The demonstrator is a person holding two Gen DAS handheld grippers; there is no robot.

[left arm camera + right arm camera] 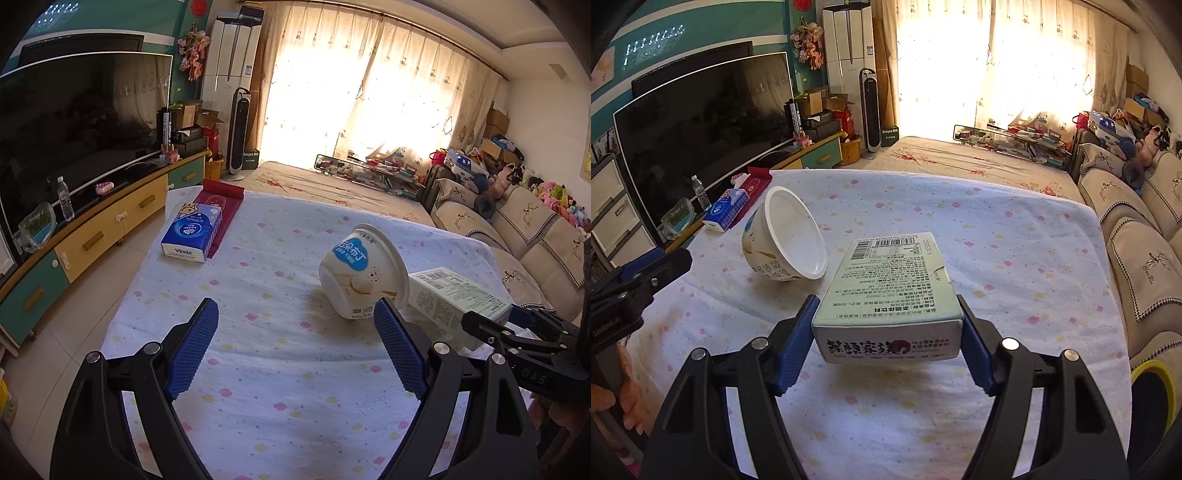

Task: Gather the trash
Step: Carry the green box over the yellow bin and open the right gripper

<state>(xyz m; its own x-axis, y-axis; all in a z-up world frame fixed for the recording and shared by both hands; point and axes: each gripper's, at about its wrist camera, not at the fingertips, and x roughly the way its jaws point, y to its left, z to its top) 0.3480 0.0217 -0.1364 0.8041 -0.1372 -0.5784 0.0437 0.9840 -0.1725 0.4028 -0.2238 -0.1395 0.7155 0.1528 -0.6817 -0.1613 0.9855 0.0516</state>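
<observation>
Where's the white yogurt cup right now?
The white plastic yogurt cup lies tipped on the floral tablecloth, just ahead of the open left tongs.

Sunlit curtains, dark TV, beige sofa, perhaps tiled floor.

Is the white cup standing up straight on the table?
No, the white cup is tipped on its side on the flowery tablecloth, its open mouth facing the box in the right claw.

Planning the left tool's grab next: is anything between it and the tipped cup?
Nothing visible: only bare tablecloth lies between the open left tool and the cup. The carton, held by the right tool, sits beside it.
</observation>
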